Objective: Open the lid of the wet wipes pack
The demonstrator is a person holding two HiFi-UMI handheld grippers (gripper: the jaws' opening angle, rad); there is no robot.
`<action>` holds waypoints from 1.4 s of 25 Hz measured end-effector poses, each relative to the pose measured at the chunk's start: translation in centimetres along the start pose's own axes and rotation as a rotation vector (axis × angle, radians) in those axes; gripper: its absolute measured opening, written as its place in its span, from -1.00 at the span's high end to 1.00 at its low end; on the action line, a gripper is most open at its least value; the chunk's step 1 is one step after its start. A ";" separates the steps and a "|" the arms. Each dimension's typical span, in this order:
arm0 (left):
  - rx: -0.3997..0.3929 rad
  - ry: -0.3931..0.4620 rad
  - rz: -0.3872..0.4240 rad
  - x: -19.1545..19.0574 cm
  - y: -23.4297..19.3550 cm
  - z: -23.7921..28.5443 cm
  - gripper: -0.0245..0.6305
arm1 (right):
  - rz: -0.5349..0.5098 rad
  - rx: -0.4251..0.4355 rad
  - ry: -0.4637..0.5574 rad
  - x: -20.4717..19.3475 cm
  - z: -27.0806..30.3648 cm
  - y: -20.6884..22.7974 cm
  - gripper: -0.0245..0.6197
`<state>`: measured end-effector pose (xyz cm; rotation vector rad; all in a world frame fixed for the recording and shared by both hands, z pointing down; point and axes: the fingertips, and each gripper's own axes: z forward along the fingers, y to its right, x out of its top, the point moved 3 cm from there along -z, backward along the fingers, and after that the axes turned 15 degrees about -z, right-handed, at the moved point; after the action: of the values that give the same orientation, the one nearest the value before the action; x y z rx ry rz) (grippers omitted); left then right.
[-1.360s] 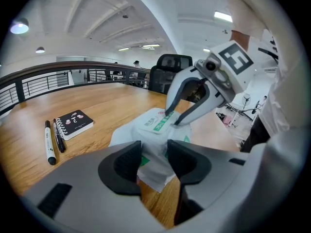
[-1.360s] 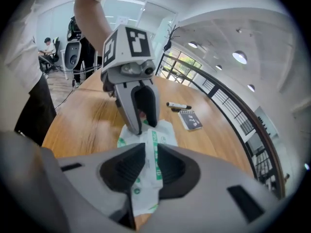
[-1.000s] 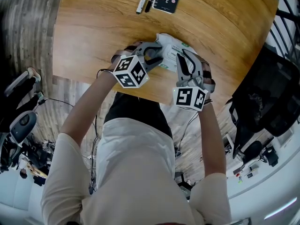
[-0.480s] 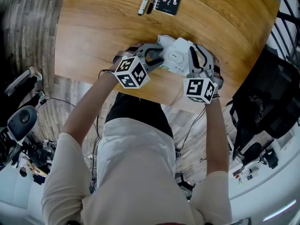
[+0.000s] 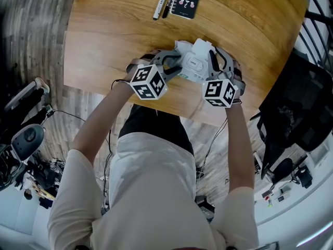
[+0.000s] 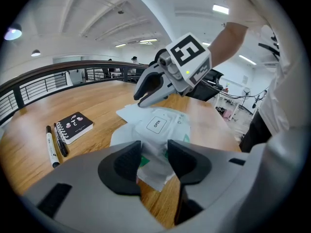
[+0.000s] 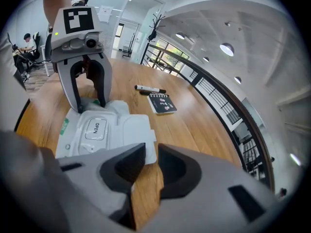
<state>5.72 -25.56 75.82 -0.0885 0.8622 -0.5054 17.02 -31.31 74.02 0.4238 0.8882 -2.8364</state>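
Observation:
The white wet wipes pack [image 5: 193, 64] lies on the wooden table [image 5: 114, 30] near its front edge, its lid marked OPEN [image 7: 95, 127] flat and closed. My left gripper [image 5: 176, 66] stands on the pack's left end, its jaws pinching the bunched wrapper [image 6: 153, 154]; the right gripper view shows that left gripper [image 7: 88, 98] straddling that end. My right gripper [image 5: 212, 56] is at the pack's other end, jaws nearly together [image 7: 150, 161] at the corner of the flat white end flap [image 7: 133, 130]. Whether they pinch the flap I cannot see.
A small black spiral notebook [image 5: 185, 1] and two markers [image 5: 161, 1] lie at the table's far side. A dark office chair [image 5: 296, 108] stands to the right of the table. A railing runs beyond the table [image 6: 58, 79].
My right gripper has moved from the pack's near side out to its right end. The left gripper has kept its hold and place.

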 end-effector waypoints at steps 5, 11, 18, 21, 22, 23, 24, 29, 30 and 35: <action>0.031 -0.004 0.020 0.4 0.4 -0.9 0.42 | 0.003 -0.002 -0.001 0.3 -1.2 -0.1 0.71; 0.061 -0.002 0.045 1.6 1.3 -2.7 0.42 | -0.013 -0.013 0.003 0.5 -3.7 -0.2 0.71; 0.113 0.038 0.028 4.0 3.2 -6.5 0.43 | 0.025 -0.030 0.047 1.7 -8.8 0.5 0.71; 0.136 0.073 -0.005 5.1 4.3 -8.6 0.43 | 0.054 -0.035 0.066 2.2 -11.5 0.9 0.71; 0.143 0.085 -0.014 5.6 4.6 -9.3 0.43 | 0.067 -0.039 0.073 2.3 -12.4 1.2 0.71; 0.151 0.097 -0.021 6.1 4.9 -10.0 0.43 | 0.081 -0.046 0.079 2.4 -13.3 1.6 0.71; 0.160 0.110 -0.026 6.6 5.1 -10.7 0.44 | 0.097 -0.056 0.086 2.5 -14.1 2.1 0.71; 0.206 0.150 -0.012 9.1 6.4 -13.9 0.44 | 0.177 -0.106 0.120 3.1 -18.3 4.2 0.71; 0.214 0.156 -0.005 9.5 6.8 -14.4 0.44 | 0.193 -0.113 0.126 3.1 -19.0 4.5 0.71; 0.225 0.196 0.000 11.7 8.9 -16.9 0.44 | 0.288 -0.143 0.163 3.4 -23.0 5.5 0.71</action>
<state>2.93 -20.96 54.10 0.1699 0.9905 -0.6150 20.09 -22.70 51.95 0.7090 0.9631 -2.4876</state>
